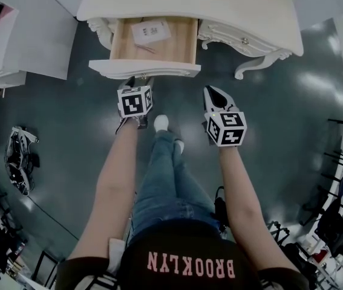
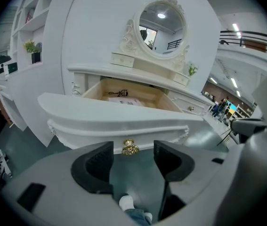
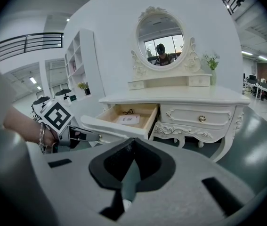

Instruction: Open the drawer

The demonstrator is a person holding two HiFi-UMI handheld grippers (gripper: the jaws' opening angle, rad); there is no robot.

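The white dressing table [image 1: 231, 8] has its left drawer [image 1: 144, 70] pulled out, showing a wood-lined inside with a paper card [image 1: 150, 31] and a small dark item. The drawer's gold knob [image 2: 130, 148] sits on the white front panel. My left gripper [image 1: 138, 82] hangs just in front of that panel, open; in the left gripper view [image 2: 133, 161] the knob lies ahead of the gap between the pads, untouched. My right gripper [image 1: 215, 92] is to the right, off the table, shut with nothing in it [image 3: 132, 145]. The open drawer [image 3: 119, 125] and left gripper [image 3: 92, 136] show there too.
A second drawer with a gold knob [image 3: 202, 119] stays closed on the table's right. An oval mirror [image 2: 161, 27] stands on top. A white cabinet [image 1: 2, 53] is at the left, gear [image 1: 19, 159] lies on the dark floor, and the person's feet [image 1: 161, 123] are below the drawer.
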